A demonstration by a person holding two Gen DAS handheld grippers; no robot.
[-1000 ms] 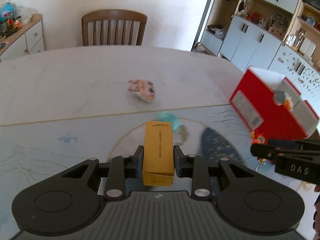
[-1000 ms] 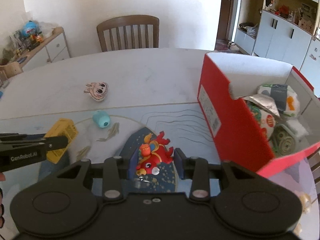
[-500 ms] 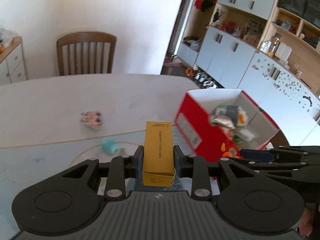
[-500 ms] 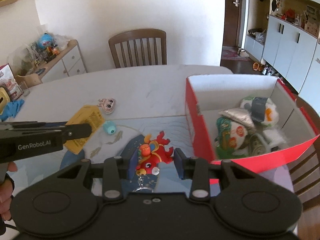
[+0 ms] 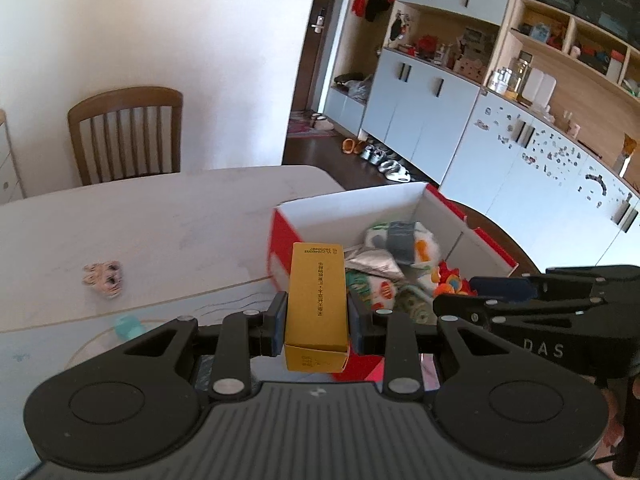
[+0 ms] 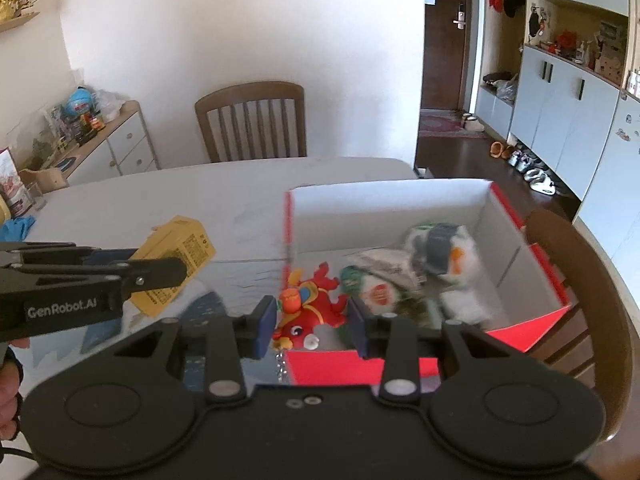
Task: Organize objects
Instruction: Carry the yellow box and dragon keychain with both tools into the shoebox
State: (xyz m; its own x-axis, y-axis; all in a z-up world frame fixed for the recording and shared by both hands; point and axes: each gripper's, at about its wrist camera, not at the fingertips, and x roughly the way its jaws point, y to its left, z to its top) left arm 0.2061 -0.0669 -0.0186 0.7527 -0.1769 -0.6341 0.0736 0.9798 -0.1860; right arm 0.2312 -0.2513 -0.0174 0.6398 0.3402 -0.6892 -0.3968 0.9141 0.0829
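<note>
Yellow carton (image 5: 316, 300): clamped in left gripper (image 5: 316, 322); may clip red box (image 5: 280, 240) wall.
Red dragon toy (image 6: 310, 312): pinched in right gripper (image 6: 312, 322); grippers crowd, could collide over the box.

1. My right gripper (image 5: 492, 294), seen from the left camera, carries "DAS" in pale letters on its black side.
2. My left gripper (image 6: 176, 270), seen from the right camera, reads "GenRobot.AI" on its black body.
3. The yellow box (image 5: 317, 306) I hold has a column of small dark characters and a code, too fine to read.
</note>
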